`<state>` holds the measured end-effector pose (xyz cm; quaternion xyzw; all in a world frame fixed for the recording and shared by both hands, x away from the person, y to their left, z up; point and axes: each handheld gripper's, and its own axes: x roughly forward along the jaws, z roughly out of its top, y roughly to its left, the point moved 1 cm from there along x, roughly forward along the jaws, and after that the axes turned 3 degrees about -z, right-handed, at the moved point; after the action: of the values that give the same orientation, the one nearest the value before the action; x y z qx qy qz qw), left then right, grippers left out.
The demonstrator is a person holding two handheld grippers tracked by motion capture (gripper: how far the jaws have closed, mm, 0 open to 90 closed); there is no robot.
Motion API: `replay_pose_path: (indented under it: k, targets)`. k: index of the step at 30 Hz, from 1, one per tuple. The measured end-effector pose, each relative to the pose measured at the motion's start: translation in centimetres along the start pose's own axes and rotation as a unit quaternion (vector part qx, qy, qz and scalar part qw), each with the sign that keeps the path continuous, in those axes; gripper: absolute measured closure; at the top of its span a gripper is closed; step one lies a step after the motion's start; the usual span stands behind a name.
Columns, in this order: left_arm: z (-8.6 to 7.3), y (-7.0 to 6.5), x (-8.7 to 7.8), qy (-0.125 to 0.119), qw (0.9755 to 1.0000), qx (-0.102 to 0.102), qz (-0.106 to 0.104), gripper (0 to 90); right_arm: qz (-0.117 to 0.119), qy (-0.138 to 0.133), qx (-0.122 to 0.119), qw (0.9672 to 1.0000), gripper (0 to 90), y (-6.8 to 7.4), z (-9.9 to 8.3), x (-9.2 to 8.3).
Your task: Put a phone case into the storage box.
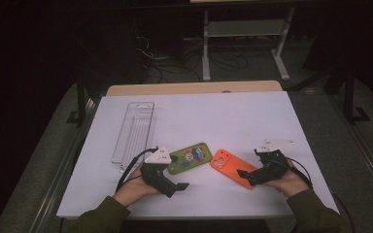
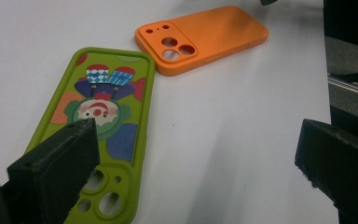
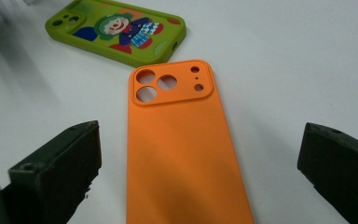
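1. Two phone cases lie flat on the white table (image 1: 272,111), just below the middle of the high view. The orange phone case (image 1: 230,167) is plain, smooth and matte, kind of rubbery, with rounded corners and a raised square camera block holding three big round holes and two tiny ones.
2. The green phone case (image 1: 190,157) sits just left of it, corners near each other but not touching. It's lime green with a colourful clown print and the same sort of round camera cutouts.
3. The right gripper (image 1: 245,175), lower right of the high view, has its blocky black jaws spread wide. In the right gripper view the orange case runs up the middle between them with neither pad on it.
4. The left gripper (image 1: 180,187), lower left-centre, also has its jaws wide apart. One jaw hangs over the green case's edge in the left gripper view, gripping nothing.
5. A clear, ribbed plastic tray (image 1: 135,128), long and narrow, lies in the left half.
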<state>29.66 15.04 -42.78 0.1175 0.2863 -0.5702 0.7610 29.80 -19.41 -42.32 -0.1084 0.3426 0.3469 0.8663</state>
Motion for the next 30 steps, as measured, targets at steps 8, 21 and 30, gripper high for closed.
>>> replay_pose_path:
  k: [8,21,30]
  targets:
    - [0.0,0.1,-0.1,0.000,1.0000,0.005,0.001,0.0,0.007,0.054,-0.034,0.9979,0.0,0.4,1.5,1.0]
    - [0.0,0.2,0.0,0.000,1.0000,0.005,-0.002,0.0,0.021,0.120,-0.048,0.9915,0.0,0.3,2.7,2.9]
    - [0.0,0.2,0.0,0.001,1.0000,0.006,-0.002,0.0,0.021,0.152,-0.052,0.9868,0.0,0.2,2.3,3.5]
